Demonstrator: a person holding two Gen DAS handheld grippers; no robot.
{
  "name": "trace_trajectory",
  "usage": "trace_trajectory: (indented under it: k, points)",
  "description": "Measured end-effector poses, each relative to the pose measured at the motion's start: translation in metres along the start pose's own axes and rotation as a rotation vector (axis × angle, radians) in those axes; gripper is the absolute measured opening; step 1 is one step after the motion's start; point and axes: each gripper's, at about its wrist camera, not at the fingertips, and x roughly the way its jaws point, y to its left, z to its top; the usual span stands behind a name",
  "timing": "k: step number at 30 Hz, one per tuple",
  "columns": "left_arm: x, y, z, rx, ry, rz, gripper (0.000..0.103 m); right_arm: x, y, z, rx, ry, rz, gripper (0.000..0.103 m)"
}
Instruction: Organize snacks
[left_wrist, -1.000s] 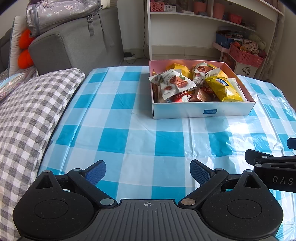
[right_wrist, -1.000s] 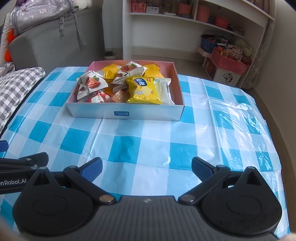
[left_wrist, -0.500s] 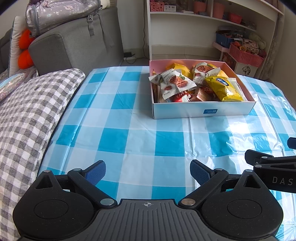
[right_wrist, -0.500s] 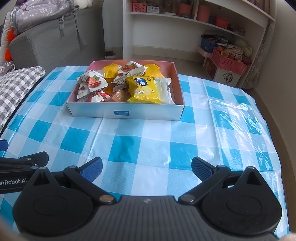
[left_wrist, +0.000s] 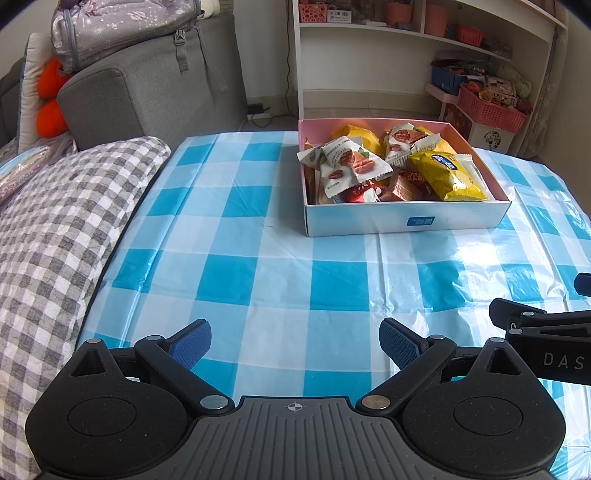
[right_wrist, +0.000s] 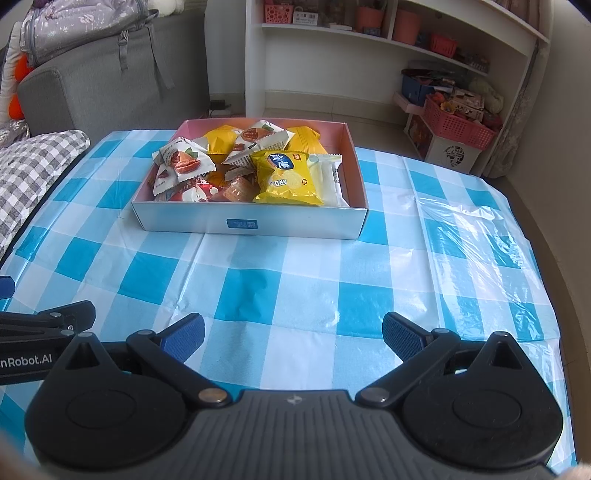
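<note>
No change vs 1 s ago: left gripper (left_wrist: 294, 341) & right gripper (right_wrist: 292, 334) idle, released, empty; snacks (right_wrist: 284, 177) in box (right_wrist: 251, 223) — likely done.

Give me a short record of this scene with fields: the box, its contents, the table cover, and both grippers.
box: open box, pink inside, white outside, standing on the table
contents: yellow packet, white packets with a red print, small red wrapped snacks, all loose in the box
table cover: blue and white checked cloth
left gripper: jaws open, holding nothing
right gripper: jaws open, holding nothing
</note>
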Motion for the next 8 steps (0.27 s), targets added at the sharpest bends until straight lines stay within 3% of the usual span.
trace_trajectory:
  k: [8]
  points:
    - [0.003,0.0004,-0.0025,0.009,0.006,-0.001,0.099,0.0013,-0.0018,-0.0016,-0.005,0.0,-0.006,0.103]
